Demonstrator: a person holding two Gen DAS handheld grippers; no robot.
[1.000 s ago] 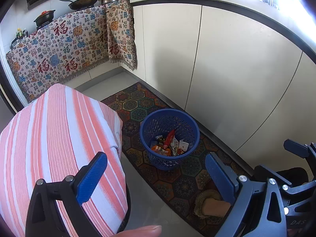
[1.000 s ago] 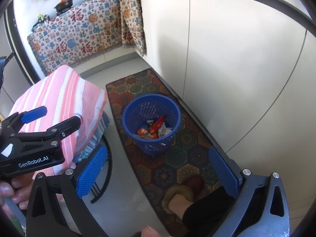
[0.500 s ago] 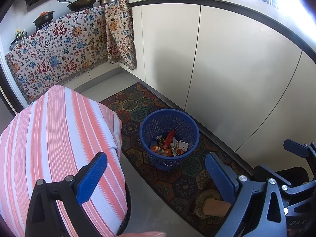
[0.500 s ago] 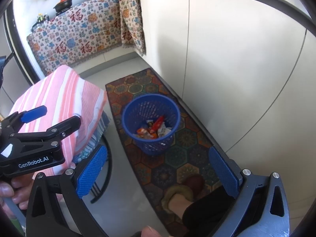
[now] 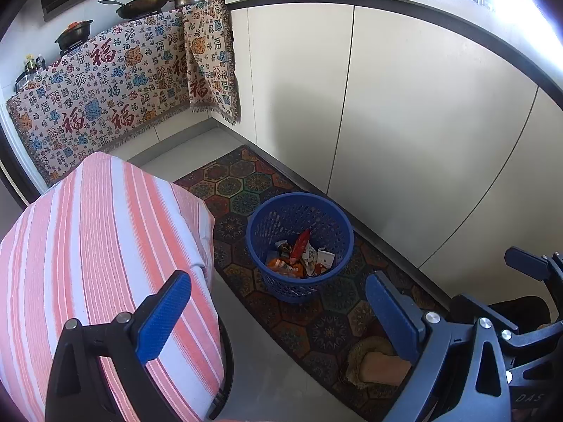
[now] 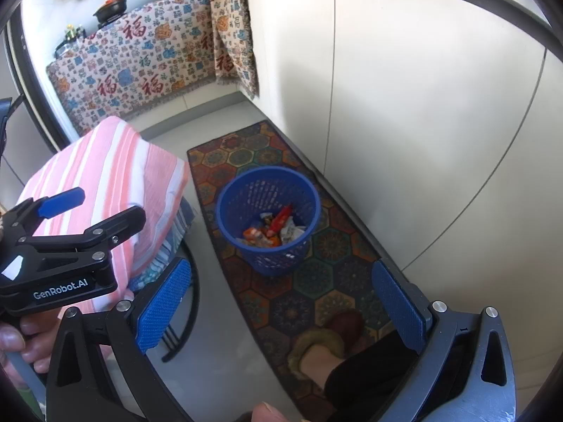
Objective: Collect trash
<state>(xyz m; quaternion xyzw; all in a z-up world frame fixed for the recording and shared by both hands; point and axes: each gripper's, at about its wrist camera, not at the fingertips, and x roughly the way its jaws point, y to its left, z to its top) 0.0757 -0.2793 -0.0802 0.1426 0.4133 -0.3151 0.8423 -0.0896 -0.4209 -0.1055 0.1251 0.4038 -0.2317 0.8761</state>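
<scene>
A blue mesh basket (image 5: 299,246) (image 6: 268,218) stands on a patterned floor mat and holds several wrappers (image 5: 299,255) (image 6: 272,230), one of them red. My left gripper (image 5: 278,311) hangs open above and in front of the basket, with nothing between its blue pads. My right gripper (image 6: 278,304) is open too, empty, high over the mat near the basket. In the right wrist view the left gripper (image 6: 61,232) shows at the left edge, held by a hand (image 6: 21,344).
A table under a pink striped cloth (image 5: 95,263) (image 6: 109,190) stands left of the basket. Cream cabinet doors (image 5: 404,133) run along the right. A printed cloth (image 5: 116,84) covers the far counter with pans on top. The person's slippered foot (image 6: 323,348) rests on the mat (image 5: 246,190).
Both grippers stay open and almost still; the left view drifts only slightly. The basket and its contents have not moved.
</scene>
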